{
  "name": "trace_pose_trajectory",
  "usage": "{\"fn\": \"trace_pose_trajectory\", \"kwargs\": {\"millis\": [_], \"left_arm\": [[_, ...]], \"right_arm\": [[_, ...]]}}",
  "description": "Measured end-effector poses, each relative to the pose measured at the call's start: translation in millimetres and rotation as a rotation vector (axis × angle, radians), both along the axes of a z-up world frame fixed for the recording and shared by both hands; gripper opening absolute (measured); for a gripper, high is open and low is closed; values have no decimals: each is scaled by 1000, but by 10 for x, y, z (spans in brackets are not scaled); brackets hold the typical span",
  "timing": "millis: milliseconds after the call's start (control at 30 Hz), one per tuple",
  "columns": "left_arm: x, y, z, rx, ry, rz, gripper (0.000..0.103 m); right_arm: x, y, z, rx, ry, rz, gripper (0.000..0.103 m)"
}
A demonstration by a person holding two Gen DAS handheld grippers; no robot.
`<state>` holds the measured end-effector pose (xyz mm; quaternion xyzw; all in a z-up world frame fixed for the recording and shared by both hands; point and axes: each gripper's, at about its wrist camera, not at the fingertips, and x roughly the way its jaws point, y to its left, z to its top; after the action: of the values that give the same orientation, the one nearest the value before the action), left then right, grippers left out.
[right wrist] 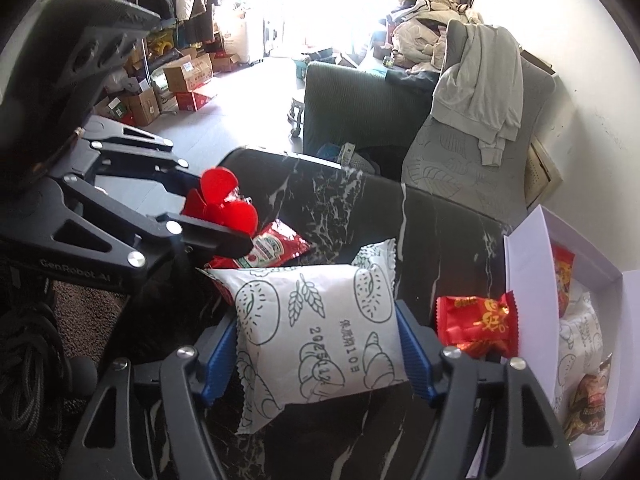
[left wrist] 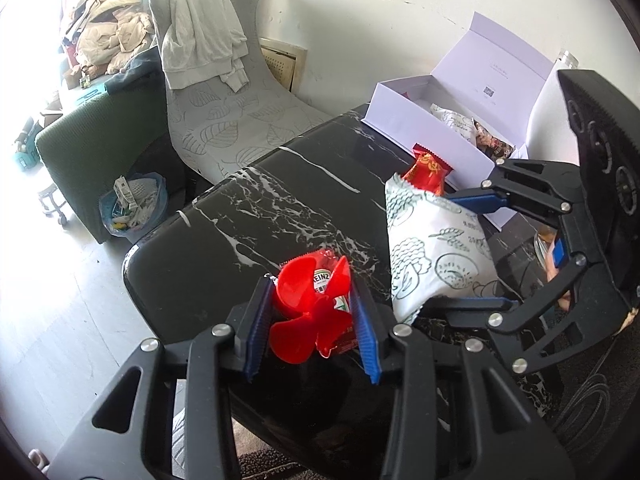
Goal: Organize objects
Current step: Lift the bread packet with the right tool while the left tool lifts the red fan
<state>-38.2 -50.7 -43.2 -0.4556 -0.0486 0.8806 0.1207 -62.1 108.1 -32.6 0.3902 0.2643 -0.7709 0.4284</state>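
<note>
I had the left gripper [left wrist: 310, 316] clamped on the red fan [left wrist: 306, 312] and the right gripper [right wrist: 320, 344] squeezing the white bread packet [right wrist: 316, 332], so I judged gentle lifts toward the white box [right wrist: 528, 272] at three o'clock best.

Marble table [left wrist: 240, 216]: packets, white box [left wrist: 424, 132].

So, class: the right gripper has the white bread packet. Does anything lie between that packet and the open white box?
Yes. A small red snack packet lies on the black marble table between the white bread packet, held in the right gripper, and the near wall of the open white box.
</note>
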Motion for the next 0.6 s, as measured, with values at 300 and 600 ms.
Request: {"fn": "trace_pose_trajectory", "kwargs": {"millis": [300, 600], "left_arm": [[-58, -125, 187, -28, 14, 35, 37], [-170, -238, 441, -41, 52, 63, 37]], "right_arm": [[-116, -47, 125, -26, -13, -95, 72], [-159, -73, 388, -71, 21, -118, 72]]}}
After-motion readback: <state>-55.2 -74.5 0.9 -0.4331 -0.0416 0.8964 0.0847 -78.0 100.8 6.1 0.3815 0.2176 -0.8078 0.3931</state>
